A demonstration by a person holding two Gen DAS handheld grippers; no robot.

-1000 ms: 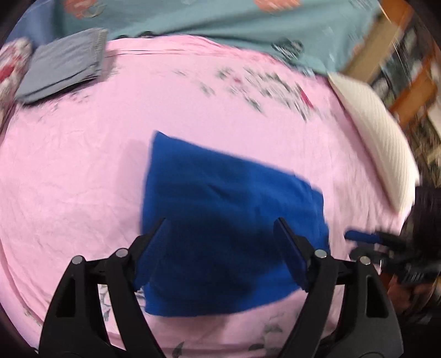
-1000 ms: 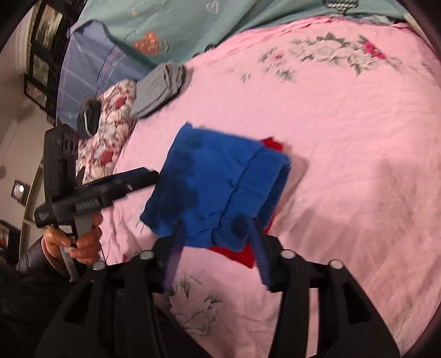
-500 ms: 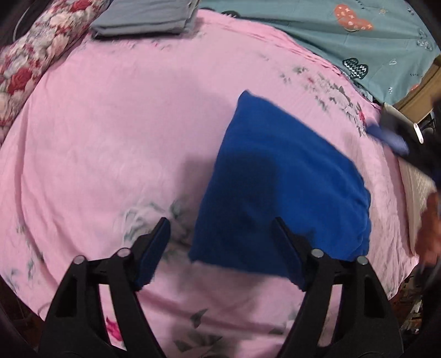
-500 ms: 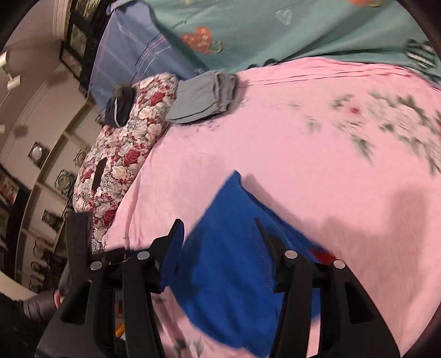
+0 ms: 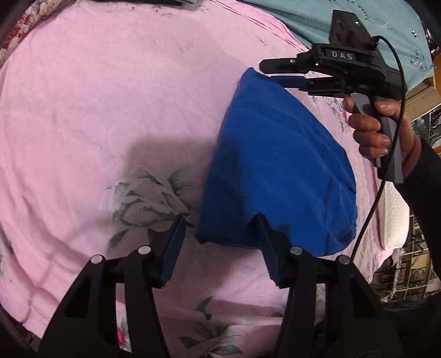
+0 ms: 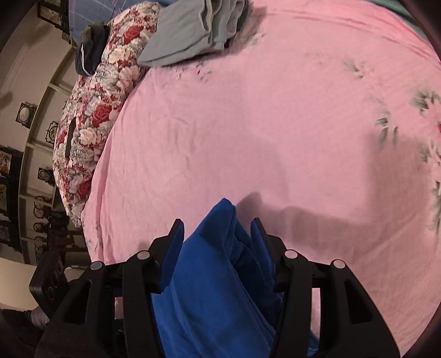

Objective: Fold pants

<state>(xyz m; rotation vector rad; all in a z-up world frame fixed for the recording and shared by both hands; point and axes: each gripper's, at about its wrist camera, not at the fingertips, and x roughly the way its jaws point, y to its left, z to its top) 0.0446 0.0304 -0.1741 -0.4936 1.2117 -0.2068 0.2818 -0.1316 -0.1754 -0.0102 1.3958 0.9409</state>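
Note:
The folded blue pants [image 5: 278, 170] lie as a thick bundle on the pink floral bedsheet [image 5: 110, 96]. My left gripper [image 5: 219, 228] is open at the bundle's near edge, with its corner between the fingers. My right gripper [image 6: 217, 228] is open around the bundle's far corner [image 6: 220, 264], the cloth filling the gap between its fingers. In the left wrist view the right gripper [image 5: 268, 73] shows at the far tip of the bundle, held by a hand [image 5: 380, 129].
A folded grey garment [image 6: 193, 30] lies at the far end of the bed beside a rose-patterned pillow [image 6: 93, 110]. A white pillow [image 5: 391, 217] lies at the bed's right edge. A teal blanket [image 5: 386, 24] covers the far side. Shelves stand left of the bed.
Both grippers have moved in onto the blue bundle. The left has come to its near edge, and the right now straddles its far corner, where before it hovered above.

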